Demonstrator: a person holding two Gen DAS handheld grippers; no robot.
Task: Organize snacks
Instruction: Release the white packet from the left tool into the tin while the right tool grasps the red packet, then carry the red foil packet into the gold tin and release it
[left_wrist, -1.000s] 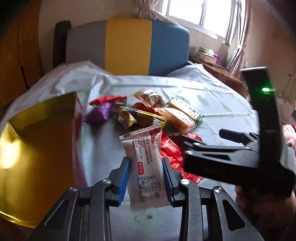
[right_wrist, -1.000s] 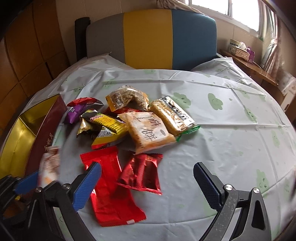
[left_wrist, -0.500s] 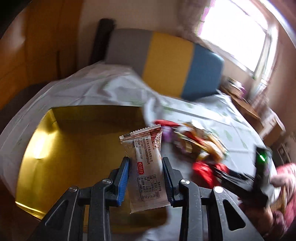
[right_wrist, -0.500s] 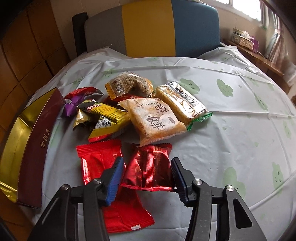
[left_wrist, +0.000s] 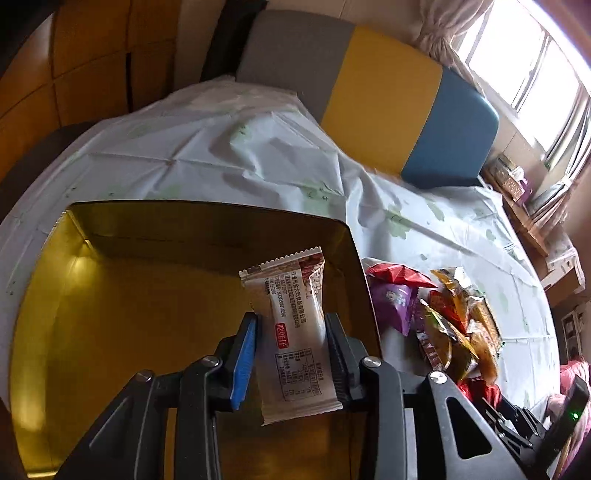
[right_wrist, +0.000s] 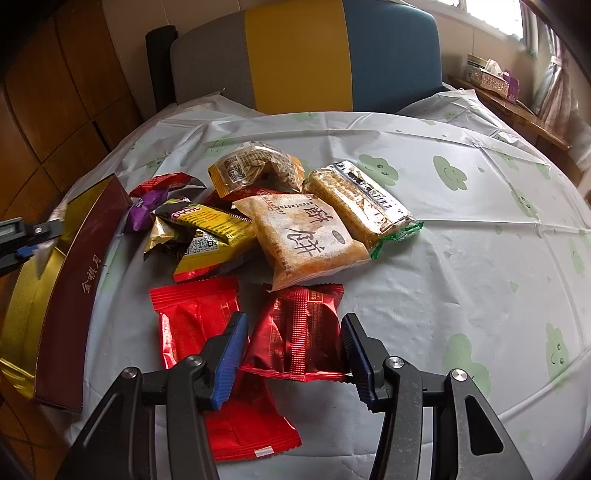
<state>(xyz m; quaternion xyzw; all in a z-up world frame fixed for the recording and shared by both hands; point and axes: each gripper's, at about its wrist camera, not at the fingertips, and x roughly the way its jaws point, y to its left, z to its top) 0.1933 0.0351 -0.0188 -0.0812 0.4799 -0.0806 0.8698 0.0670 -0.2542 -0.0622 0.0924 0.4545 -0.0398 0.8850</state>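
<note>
The left hand-held gripper (left_wrist: 291, 354) pinches a white bar (left_wrist: 295, 332) above the gold box (left_wrist: 110, 314) at frame centre, likely to drop it in, while the right hand-held gripper (right_wrist: 291, 354) stands narrowly apart around a dark-red packet (right_wrist: 299, 328) on the tabletop (right_wrist: 461, 258).

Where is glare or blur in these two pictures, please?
Left wrist view: the window is overexposed, and the gold box shows a bright reflection on its left wall. Right wrist view: mostly sharp; the left gripper at the edge is blurred.
</note>
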